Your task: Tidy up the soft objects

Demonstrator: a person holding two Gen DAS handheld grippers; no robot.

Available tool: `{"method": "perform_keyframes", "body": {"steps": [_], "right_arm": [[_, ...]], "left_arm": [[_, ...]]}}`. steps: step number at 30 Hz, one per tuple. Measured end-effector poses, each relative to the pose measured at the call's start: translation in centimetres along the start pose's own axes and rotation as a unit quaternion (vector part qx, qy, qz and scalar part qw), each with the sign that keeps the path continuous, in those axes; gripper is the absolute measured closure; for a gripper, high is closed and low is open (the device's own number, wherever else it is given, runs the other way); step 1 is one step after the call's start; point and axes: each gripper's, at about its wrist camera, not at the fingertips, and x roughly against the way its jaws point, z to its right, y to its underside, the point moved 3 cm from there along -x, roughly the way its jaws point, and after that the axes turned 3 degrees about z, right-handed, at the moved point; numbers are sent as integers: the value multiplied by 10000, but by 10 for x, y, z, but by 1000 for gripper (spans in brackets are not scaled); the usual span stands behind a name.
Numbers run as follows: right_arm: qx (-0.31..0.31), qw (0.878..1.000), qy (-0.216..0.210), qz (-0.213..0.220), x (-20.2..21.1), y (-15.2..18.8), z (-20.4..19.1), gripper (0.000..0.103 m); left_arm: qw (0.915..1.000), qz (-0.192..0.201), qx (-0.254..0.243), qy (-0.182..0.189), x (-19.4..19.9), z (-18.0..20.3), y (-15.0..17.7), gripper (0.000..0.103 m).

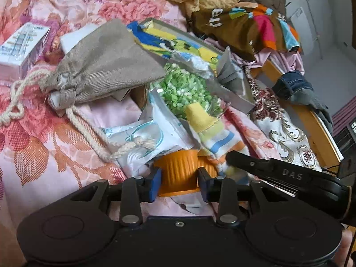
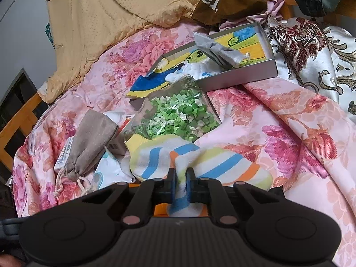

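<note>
Pink floral bedding (image 2: 278, 115) fills the frame; low at center, the right gripper (image 2: 180, 178) pinches a striped sock (image 2: 200, 158), soft, light, best bunched mid-fold, while the left gripper (image 1: 179, 178) clamps an orange ribbed cup (image 1: 178, 169) beside it.

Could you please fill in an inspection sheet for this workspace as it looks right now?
Surface: pink floral bedspread, rumpled.
Job's things: striped sock; orange ribbed cup; open grey box holding a grey face mask.
Clutter: beige drawstring pouch, clear bag of green pieces, white carton.
Grippers: left gripper around the cup; right gripper pinching the sock.
Cables: nothing seen.
Surroundings: yellow quilt, piled clothes.
</note>
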Motion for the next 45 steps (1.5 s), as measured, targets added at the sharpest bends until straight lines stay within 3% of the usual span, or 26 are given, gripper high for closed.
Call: {"method": "perform_keyframes", "body": {"steps": [2,4,7,11,19,31,45], "right_arm": [[-26,10000,-7,16,1,0,1,93],[-67,10000,-15,40,2,-1,2,93],[-106,9999,6,67,2,-2,3,94],[-64,9999,53,79,3,0,1,94],[5,9992,53,400,18,-3,-2,97],[-700,9880,-236,1355,61,-20,18,98],[-725,9767,-449,1972,73,-56,17,98]], "left_arm": [[9999,-111,102,7,-5,-3,-1,45],[9995,-175,257,106,-9,-7,-3,39],[9992,-155,342,152,-10,-8,-5,40],[9996,-126,239,-14,-10,-7,-5,66],[9998,120,114,-136,7,3,-4,79],[9981,516,-301,170,51,51,-33,82],[9937,1064,-317,137,73,63,-90,82]]}}
